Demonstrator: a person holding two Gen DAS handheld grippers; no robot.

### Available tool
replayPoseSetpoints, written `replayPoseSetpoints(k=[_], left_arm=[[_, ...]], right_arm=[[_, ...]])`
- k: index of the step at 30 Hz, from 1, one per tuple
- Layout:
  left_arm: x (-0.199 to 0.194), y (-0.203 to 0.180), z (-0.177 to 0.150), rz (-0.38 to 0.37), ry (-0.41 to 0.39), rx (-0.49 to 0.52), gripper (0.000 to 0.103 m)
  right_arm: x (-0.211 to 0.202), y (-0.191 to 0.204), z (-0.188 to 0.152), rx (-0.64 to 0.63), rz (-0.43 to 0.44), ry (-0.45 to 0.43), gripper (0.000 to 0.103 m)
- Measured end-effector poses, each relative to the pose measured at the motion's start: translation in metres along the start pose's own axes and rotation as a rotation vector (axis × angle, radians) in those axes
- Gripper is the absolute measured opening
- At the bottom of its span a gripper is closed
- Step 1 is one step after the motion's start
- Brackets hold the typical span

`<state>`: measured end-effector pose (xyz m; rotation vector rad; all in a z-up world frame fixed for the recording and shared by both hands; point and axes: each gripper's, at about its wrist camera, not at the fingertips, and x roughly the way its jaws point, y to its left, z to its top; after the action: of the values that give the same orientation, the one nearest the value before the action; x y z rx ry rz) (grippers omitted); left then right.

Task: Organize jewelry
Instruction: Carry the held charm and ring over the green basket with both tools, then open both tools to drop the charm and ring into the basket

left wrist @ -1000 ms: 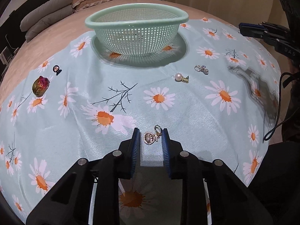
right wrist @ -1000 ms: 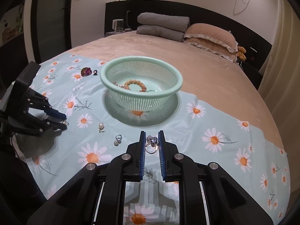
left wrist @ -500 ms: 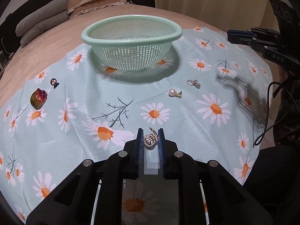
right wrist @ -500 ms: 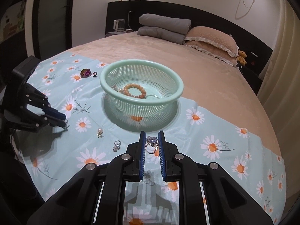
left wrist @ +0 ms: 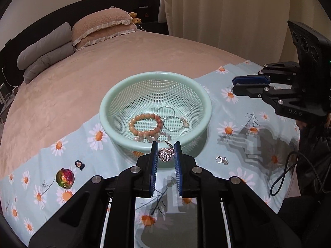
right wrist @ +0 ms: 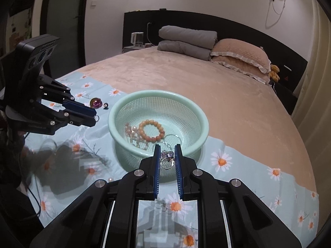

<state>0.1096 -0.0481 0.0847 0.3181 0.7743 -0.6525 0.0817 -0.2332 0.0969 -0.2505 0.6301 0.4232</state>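
Slippage is the main risk: the left gripper (left wrist: pixel 165 155) pinches a small round silver pendant charm (left wrist: pixel 164 154) only at its fingertips, and the right gripper (right wrist: pixel 167 158) clamps a silver ring with a pale stone cluster (right wrist: pixel 167 159) just as lightly. Both hang just short of the near rim of the mint-green perforated plastic basket (left wrist: pixel 107 111), so an early release would likely drop either onto the daisy-print cloth (left wrist: pixel 238 115), not beside the orange bead bracelet (left wrist: pixel 144 124) inside.
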Motion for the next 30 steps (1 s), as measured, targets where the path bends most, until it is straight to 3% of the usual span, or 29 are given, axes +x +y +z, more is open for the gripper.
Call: replayPoseSetpoints(k=[8,16,17,18,20,21,26,30], left_arm=[[0.030,0.006,0.025,-0.020,0.032,0.003,0.016],[0.038,0.010,0.023,-0.027,0.028,-0.014,0.020],[0.036,0.012,0.023,-0.020,0.018,-0.020,0.033],[0.032,0.013,0.022,-0.010,0.004,-0.027,0.052],[0.024,0.016,0.019,0.004,-0.019,-0.045,0.072],[0.021,0.017,0.017,0.008,-0.026,-0.049,0.078],[0.022,0.013,0.001,0.035,0.011,-0.025,0.086],[0.028,0.011,-0.016,0.027,0.054,-0.031,0.088]], right_arm=[[0.039,-0.002,0.012,-0.006,0.025,0.038,0.013],[0.054,-0.008,0.007,0.029,0.001,0.058,0.014],[0.054,-0.009,0.007,0.036,-0.018,0.060,0.023],[0.054,-0.012,0.007,0.043,-0.034,0.059,0.040],[0.052,-0.015,0.006,0.063,-0.048,0.043,0.056],[0.052,-0.015,0.007,0.069,-0.048,0.042,0.057],[0.052,-0.017,0.000,0.076,-0.091,0.053,0.082],[0.050,-0.019,-0.006,0.096,-0.098,0.061,0.085]])
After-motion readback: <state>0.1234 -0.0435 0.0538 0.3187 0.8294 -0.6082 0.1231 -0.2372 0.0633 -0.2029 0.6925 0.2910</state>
